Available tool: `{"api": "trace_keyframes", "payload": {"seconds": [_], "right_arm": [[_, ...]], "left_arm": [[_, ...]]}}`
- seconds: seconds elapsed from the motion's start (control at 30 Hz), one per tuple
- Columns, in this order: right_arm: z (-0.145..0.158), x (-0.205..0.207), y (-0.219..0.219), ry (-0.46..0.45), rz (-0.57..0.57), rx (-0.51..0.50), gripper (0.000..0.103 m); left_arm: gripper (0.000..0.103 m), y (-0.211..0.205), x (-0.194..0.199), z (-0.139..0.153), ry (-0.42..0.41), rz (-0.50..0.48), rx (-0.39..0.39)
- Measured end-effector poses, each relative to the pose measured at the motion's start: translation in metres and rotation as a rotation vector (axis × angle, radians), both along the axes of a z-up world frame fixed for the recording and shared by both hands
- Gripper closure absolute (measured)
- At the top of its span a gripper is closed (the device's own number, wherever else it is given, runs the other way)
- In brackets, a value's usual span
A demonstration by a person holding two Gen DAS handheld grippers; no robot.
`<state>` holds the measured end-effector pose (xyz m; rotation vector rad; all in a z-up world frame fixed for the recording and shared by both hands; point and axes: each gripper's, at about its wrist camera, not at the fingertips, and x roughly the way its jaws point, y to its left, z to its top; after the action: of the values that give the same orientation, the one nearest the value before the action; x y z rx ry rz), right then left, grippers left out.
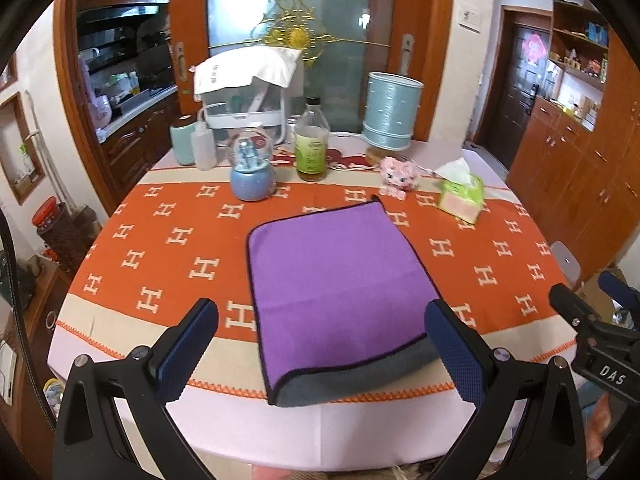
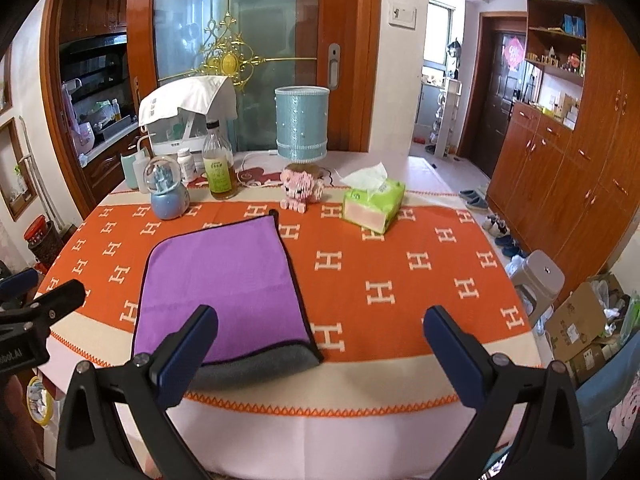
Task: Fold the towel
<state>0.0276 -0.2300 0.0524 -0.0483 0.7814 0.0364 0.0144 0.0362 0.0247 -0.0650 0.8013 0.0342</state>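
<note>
1. Green soft tissue pack (image 2: pixel 374 206) has a white tissue sticking out.
2. Folded purple towel with grey underside (image 1: pixel 334 280) lies flat on the orange H-patterned tabletop (image 1: pixel 160 256).
3. Left claw (image 1: pixel 320 344) and right claw (image 2: pixel 320 346) hover released.
4. Only the right view shows floor shoes (image 2: pixel 474 199).

Orange-clothed table (image 1: pixel 120 320) under purple towel (image 1: pixel 328 272)

Saw towel (image 2: pixel 224 284) lying flat on counter (image 2: pixel 400 280), purple side up, folded, grey strip showing along near edge. Right gripper (image 2: pixel 320 344) hung above near edge of counter, jaws spread wide, holding nothing; left finger (image 2: pixel 188 356) overlapped towel's near edge. Left gripper (image 2: pixel 36 320) poked in at far left. Behind towel stood globe (image 2: pixel 168 188), bottle (image 2: pixel 218 164), pig (image 2: pixel 300 188), tissues (image 2: pixel 372 204), lamp (image 2: pixel 302 128).
</note>
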Motion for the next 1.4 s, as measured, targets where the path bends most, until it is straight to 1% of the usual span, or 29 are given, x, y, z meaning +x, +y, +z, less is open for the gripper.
{"api": "trace_keyframes", "payload": {"seconds": [0.17,0.37,0.47,0.53,0.6,0.67,0.7,0.77,0.87,0.93,1.03,1.1,1.13,1.17,1.23,1.3,1.4], "right_arm": [[0.007,0.008,0.001,-0.015,0.018,-0.004,0.0],[0.014,0.015,0.002,-0.041,0.03,-0.009,0.0],[0.014,0.018,0.003,-0.048,0.033,-0.03,0.0],[0.012,0.022,0.003,-0.047,0.042,-0.04,0.0],[0.008,0.026,0.003,-0.048,0.057,-0.049,0.0],[0.001,0.031,0.003,-0.039,0.072,-0.057,0.001],[-0.002,0.033,0.004,-0.03,0.079,-0.054,0.001],[-0.01,0.038,0.004,-0.006,0.1,-0.035,0.001],[-0.023,0.046,0.004,0.03,0.129,-0.014,0.001],[-0.034,0.052,0.005,0.044,0.16,-0.014,0.001],[-0.052,0.057,0.006,0.048,0.219,-0.024,0.001],[-0.066,0.06,0.006,0.056,0.264,-0.033,0.004],[-0.072,0.062,0.005,0.064,0.286,-0.031,0.008],[-0.08,0.063,0.004,0.079,0.314,-0.028,0.012],[-0.093,0.066,0.004,0.103,0.363,-0.025,0.017],[-0.104,0.068,0.004,0.121,0.402,-0.026,0.018],[-0.121,0.07,0.002,0.156,0.462,-0.015,0.022]], "left_arm": [[0.001,0.012,0.005,-0.001,0.007,0.02,-0.01],[0.001,0.018,0.007,-0.003,-0.011,0.023,0.024],[0.001,0.021,0.005,-0.009,-0.029,0.022,0.031],[0.001,0.024,0.006,-0.016,-0.037,0.025,0.049],[0.001,0.027,0.011,-0.028,-0.016,0.043,0.08],[0.001,0.03,0.017,-0.041,0.031,0.043,0.091],[0.001,0.033,0.021,-0.051,0.066,0.038,0.083],[0.001,0.038,0.024,-0.064,0.106,0.033,0.067],[0.004,0.047,0.026,-0.088,0.163,0.03,0.046],[0.004,0.052,0.025,-0.102,0.194,0.017,0.02],[0.005,0.06,0.02,-0.119,0.201,-0.002,-0.023],[0.005,0.066,0.016,-0.128,0.195,-0.004,-0.04],[0.005,0.068,0.015,-0.132,0.197,-0.006,-0.054],[0.005,0.071,0.015,-0.136,0.205,-0.013,-0.082],[0.005,0.076,0.016,-0.144,0.244,-0.041,-0.151],[0.009,0.077,0.018,-0.152,0.272,-0.067,-0.187],[0.01,0.074,0.02,-0.162,0.291,-0.087,-0.174]]}}
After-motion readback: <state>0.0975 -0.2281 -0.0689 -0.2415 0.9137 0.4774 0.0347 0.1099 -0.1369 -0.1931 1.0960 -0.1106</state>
